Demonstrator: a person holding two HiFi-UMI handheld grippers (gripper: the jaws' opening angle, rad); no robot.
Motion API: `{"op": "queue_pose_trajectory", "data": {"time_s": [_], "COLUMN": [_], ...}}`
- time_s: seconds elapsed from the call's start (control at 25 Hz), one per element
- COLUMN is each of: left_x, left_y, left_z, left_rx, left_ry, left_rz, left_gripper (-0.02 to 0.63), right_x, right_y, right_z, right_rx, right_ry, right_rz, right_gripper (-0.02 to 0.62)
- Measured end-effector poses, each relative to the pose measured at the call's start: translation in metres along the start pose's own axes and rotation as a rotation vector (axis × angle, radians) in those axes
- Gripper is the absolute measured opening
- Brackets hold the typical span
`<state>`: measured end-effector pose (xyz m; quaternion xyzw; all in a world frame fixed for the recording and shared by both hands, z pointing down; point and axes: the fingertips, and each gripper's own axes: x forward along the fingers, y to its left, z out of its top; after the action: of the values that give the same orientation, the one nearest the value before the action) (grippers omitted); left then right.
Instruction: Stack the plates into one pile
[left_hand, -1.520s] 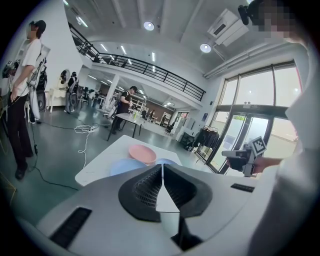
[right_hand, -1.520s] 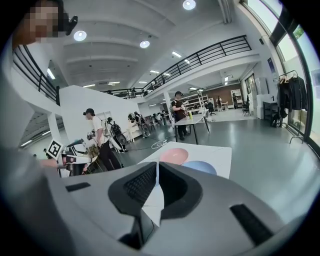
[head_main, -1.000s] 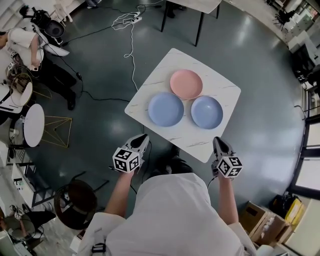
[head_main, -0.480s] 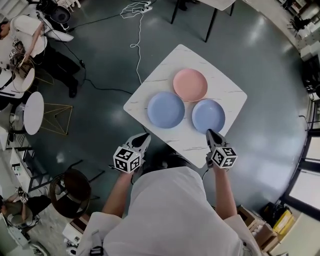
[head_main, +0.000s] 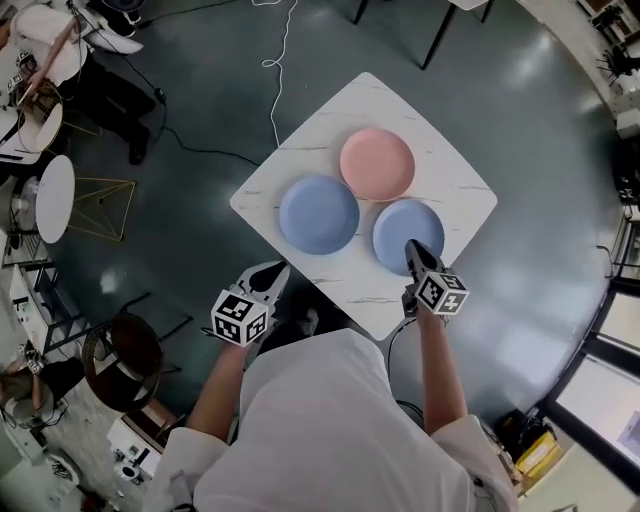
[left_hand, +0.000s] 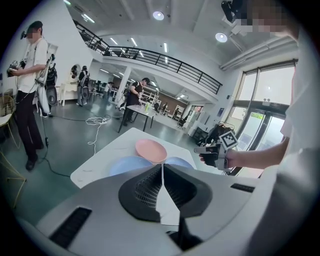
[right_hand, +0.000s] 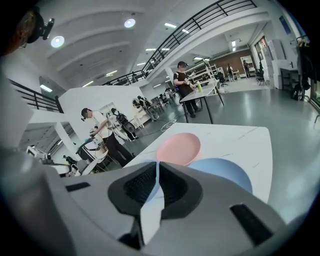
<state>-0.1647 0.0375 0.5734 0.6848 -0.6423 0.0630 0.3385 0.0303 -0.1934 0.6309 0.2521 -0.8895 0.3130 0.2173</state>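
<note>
1. Since the earlier frames the right tool (head_main: 411, 247) has come forward from beside the near corner of the table (head_main: 330, 120). Its tip is now over the near rim of the right blue plate (head_main: 408, 232). The left tool (head_main: 277, 270) has shifted only a little and hangs off the table's near-left edge.
2. Both tools have their jaws together with nothing between them. Each gripper view shows only a thin seam between its pads.
3. The three plates lie flat and unstacked on the table, close together. The pink plate (head_main: 377, 164) is at the back, the left blue plate (head_main: 319, 214) is in front of it to the left, and the right blue plate is just beside the pink one.
4. The right blue plate lies directly below and ahead of the right tool's tip. Whether the tip touches the rim I cannot tell. The left blue plate is near the left tool, but bare table and the edge lie between them.
5. The main risk, as I judge it, is that the right tool reaches the rim with its jaws together. It would then push the plate rather than grip it, and the plate could slide across the smooth table into the pink plate.
6. A shallow pinch on a thin rim could also let the plate tilt and slip once lifted.
7. With the plates so close, lifting one may nudge its neighbour.
</note>
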Motion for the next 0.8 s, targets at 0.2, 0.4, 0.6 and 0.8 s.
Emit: {"op": "queue_pose_trajectory", "data": {"time_s": [0.2,0.4,0.6,0.8], "left_x": [0.018,0.041,0.056,0.064], "left_y": [-0.002,-0.009,0.000,0.013], "left_z": [0.003,-0.001,-0.006,-0.011], "left_rx": [-0.009,-0.006,-0.027,-0.047], "left_ry": [0.004,0.035,0.046,0.055], "left_rz": [-0.003,-0.017,-0.003,0.019], "left_gripper": [0.024,0.025,0.023,0.025], "right_x": [0.031,0.058,0.094,0.127], "right_y": [-0.025,-0.049,-0.077,-0.101], "right_z": [0.007,0.010,0.017,0.019], "right_rx": [0.029,0.023,0.036,0.035], "right_ry": [0.017,0.066,0.111,0.178], "right_rz": [0.005,0.012,0.026,0.027], "right_gripper": [0.034,0.034,0.045,0.084]}}
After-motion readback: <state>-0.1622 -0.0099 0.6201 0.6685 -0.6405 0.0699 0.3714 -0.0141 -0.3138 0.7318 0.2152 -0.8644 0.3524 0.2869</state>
